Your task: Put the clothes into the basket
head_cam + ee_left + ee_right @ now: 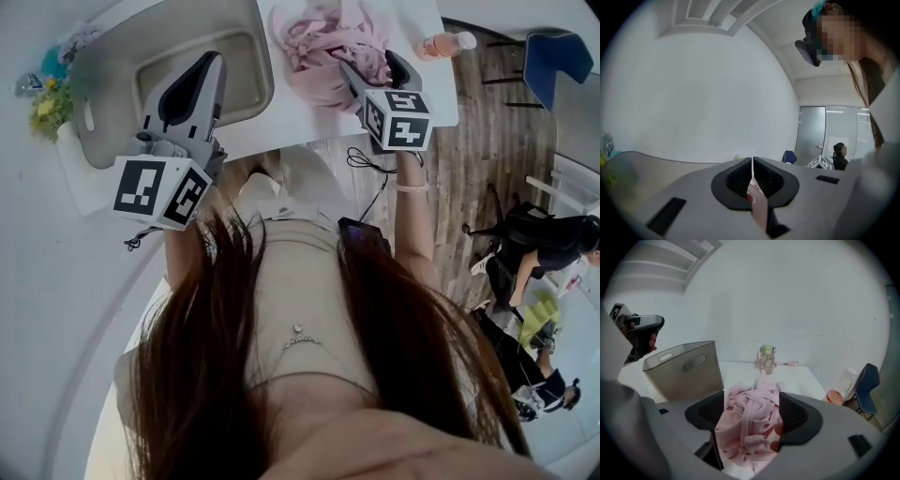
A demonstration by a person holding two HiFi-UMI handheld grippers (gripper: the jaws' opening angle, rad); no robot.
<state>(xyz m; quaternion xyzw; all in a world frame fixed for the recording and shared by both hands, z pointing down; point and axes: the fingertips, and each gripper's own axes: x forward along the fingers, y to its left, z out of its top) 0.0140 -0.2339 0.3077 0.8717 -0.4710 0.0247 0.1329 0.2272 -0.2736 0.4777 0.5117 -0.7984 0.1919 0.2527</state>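
Gray basket (112, 103) sits on the white table (291, 117), open top up. From the head view its inside shows only bare gray floor, partly covered by the left gripper (214, 58) held over it. In the right gripper view the basket (689, 369) is seen from the side, handle slots in the wall, inside not visible. Pink clothes (323, 47) lie in a crumpled heap on the table just beside the basket, outside it. Right gripper (373, 67) is down at the heap. In its own view the right gripper (752, 408) has its jaws spread wide with the pink clothes (750, 423) filling the gap between the pads, released, not clamped. Left gripper (753, 161) is clenched, jaws together with only a thin slit, nothing between them, pointing at the plain wall. Clear bottle (445, 44) lies on its side at the table's far corner, some orange liquid in it. It also shows at the table edge in the right gripper view (841, 387). Small glass jar (767, 357) with a green top stands by the wall behind the heap, contents unclear. Yellow flowers (47, 103) are near the basket's other side.
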